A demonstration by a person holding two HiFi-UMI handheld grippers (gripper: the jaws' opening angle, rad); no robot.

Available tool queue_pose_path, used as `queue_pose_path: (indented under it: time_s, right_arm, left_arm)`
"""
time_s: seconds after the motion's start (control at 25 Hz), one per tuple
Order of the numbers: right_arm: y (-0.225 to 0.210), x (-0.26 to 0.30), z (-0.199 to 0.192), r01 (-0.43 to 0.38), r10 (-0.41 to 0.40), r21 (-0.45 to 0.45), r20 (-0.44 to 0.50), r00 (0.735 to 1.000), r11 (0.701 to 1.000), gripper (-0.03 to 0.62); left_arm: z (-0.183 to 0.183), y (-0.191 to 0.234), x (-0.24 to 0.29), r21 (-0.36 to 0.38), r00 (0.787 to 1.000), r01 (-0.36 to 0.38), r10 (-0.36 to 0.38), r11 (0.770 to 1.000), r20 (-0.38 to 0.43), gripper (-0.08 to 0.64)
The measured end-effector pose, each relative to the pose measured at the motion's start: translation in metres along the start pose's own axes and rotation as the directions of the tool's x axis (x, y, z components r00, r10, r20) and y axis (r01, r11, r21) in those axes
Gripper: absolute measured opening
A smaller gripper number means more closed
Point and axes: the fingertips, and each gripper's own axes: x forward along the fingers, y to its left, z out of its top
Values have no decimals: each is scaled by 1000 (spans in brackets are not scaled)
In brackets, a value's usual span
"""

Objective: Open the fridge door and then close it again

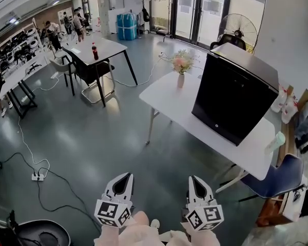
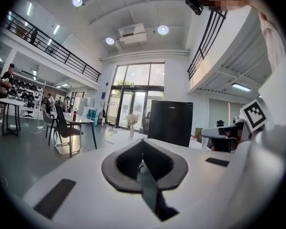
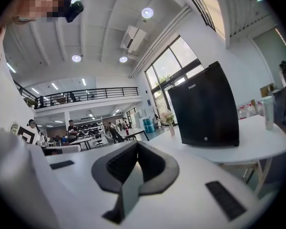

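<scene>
Head view: fridge (image 1: 233, 99) sits door-shut toward the white table's (image 1: 167, 100) right end. Your left gripper (image 1: 122, 183) and right gripper (image 1: 197, 186) are pinched closed, empty, since you're well short of it.

Fridge (image 1: 231, 99) on table (image 1: 167, 104), toward its right end. Flower vase (image 1: 180, 80) on same table, left of fridge and farther back. Fan (image 1: 238, 29) behind fridge. Far table (image 1: 110, 46) back left, bottle (image 1: 95, 51) on it. Left claw (image 1: 123, 179) and right claw (image 1: 195, 182) side by side in foreground, well apart from table
</scene>
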Motion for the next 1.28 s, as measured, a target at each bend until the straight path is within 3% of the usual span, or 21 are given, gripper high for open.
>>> queue_pose_path:
  time_s: [0.28,0.52,1.28]
  right_arm:
    - [-2,18,-11,9,-9,9,-33,999,1000,12]
    - [-19,64,1,29,-29,3,-18,999,1000,12]
    - [-30,231,44,105,-105,-11,27,994,994,12]
  left_arm:
    - [-6,15,19,-10,1000,2,-3,1000,-20,11]
    - [1,35,67,-14,1000,21,-21,1000,-15,11]
    - [59,144,210,6,996,89,-89,996,9,12]
